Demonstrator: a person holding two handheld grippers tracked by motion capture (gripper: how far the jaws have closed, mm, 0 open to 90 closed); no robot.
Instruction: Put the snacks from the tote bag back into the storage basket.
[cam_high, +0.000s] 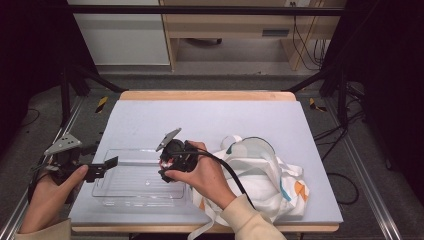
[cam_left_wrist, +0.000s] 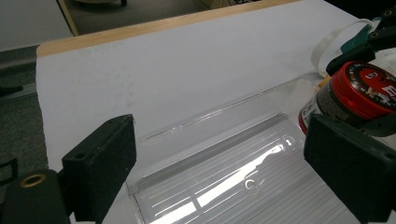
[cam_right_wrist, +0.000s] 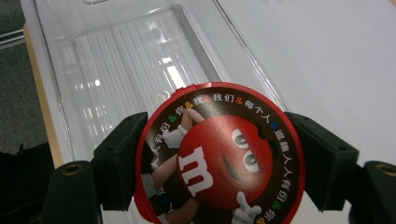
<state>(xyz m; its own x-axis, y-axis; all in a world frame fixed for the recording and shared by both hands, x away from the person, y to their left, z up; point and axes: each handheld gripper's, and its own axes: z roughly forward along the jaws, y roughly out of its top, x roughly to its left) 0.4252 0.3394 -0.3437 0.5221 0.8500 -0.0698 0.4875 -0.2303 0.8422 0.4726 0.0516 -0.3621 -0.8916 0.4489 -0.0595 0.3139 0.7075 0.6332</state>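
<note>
A clear, ribbed, rectangular plastic tray (cam_high: 131, 192) is laid on the pale lavender foam-covered table top (cam_high: 210, 117), toward its near edge, and every place below is given from this tray. The right gripper (cam_high: 169, 164), carried in the person's right hand (cam_high: 205, 176), is held at the tray's right end, just above its rim. Its two black jaws are closed against the sides of a round can with a red lid printed with a red cartoon candy face and a white letter m (cam_right_wrist: 219, 161); in the right gripper view (cam_right_wrist: 219, 163) the lid is seen pressed between both pads, with the tray's ribbed floor (cam_right_wrist: 126, 60) lying beyond it. Whether the can is touching the tray cannot be told. The left gripper (cam_high: 107, 165), gripped by the left hand (cam_high: 47, 200), is held at the tray's left end, its jaws pointed toward the tray. In the left gripper view (cam_left_wrist: 233, 154) these jaws are spread wide with nothing held between them; the tray (cam_left_wrist: 224, 186) is framed by them and the red-lidded can (cam_left_wrist: 357, 95) is seen at its far end. To the right of the tray, a crumpled white cloth bag with teal and orange markings and white straps (cam_high: 267, 175) is spread on the table top, close beside the tray's right end and partly under the right forearm.
</note>
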